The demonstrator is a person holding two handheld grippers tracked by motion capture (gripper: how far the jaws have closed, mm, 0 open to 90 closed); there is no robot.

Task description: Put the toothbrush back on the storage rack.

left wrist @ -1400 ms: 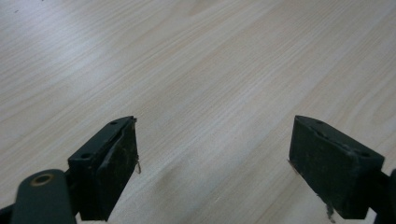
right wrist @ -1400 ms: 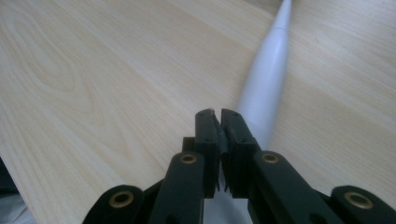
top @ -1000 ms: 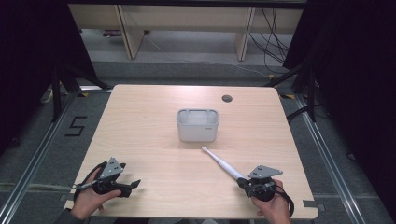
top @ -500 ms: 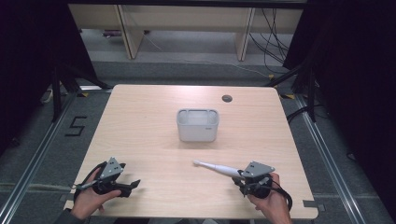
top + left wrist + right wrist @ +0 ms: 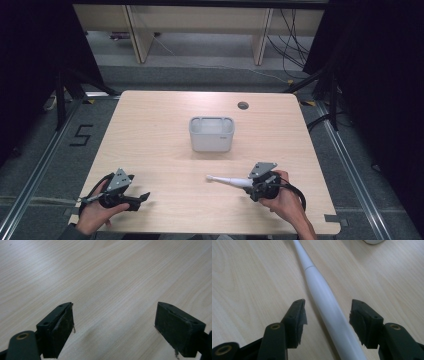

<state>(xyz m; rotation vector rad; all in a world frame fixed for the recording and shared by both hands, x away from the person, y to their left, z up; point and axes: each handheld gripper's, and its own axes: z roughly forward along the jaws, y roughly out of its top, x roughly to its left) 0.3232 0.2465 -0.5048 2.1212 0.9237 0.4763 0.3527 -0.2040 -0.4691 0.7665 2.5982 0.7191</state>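
White toothbrush [image 5: 227, 180] now lies flat on table [image 5: 160, 130]; right tool [image 5: 327, 322], just opening, has released it.

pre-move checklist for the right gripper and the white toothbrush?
1. right gripper jaws apart: ok; they have just been opening, with the white toothbrush between them.
2. Pads off the toothbrush: ok, gaps on both sides.
3. Toothbrush lying flat on the table: ok.
4. Toothbrush clear of the grey holder: ok, bare wood between them.
5. left gripper open, nothing between its jaws: ok.
6. Brush head condition: cannot tell, too small.
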